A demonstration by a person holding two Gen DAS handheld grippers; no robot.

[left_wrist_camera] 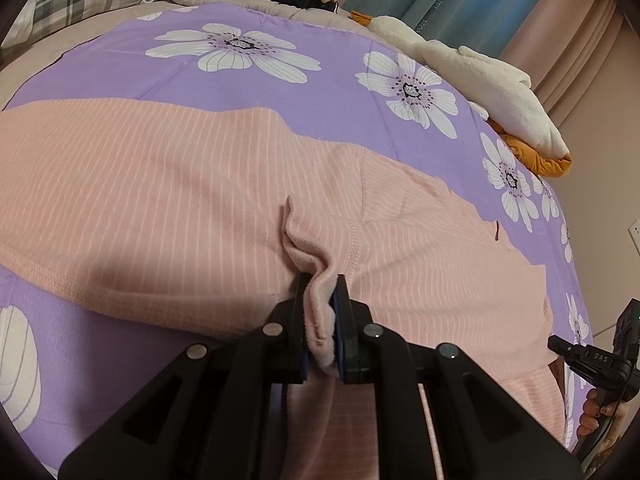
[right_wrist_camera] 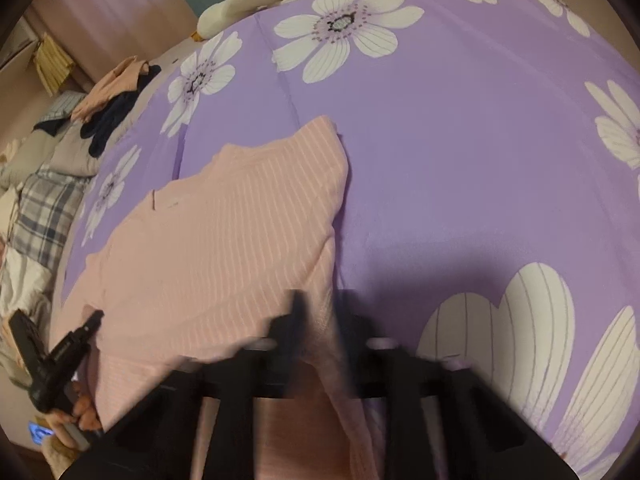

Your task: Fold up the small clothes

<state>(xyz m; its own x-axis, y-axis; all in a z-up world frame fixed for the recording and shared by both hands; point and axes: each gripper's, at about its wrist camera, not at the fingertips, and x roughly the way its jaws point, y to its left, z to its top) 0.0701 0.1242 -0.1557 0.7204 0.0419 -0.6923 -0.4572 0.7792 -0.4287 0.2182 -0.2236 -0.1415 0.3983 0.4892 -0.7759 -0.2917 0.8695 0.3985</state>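
Both grippers pinch a pink striped garment on the bed.

The pink ribbed garment [left_wrist_camera: 180, 184] lies spread on the purple floral sheet [left_wrist_camera: 320, 80]. The left gripper [left_wrist_camera: 322, 320] clamps a bunched fold; the right gripper [right_wrist_camera: 320, 320], blurred, appears closed on its edge.

The left claw [left_wrist_camera: 320, 320] is matte black plastic with angular linkage arms, round silver pivot pins and blue pads lining its fingers [left_wrist_camera: 335, 320]. The right claw [right_wrist_camera: 320, 320] looks equally black, though blurred. White "DAS" lettering marks its body in the left view at 4 o'clock, above bare fingers.
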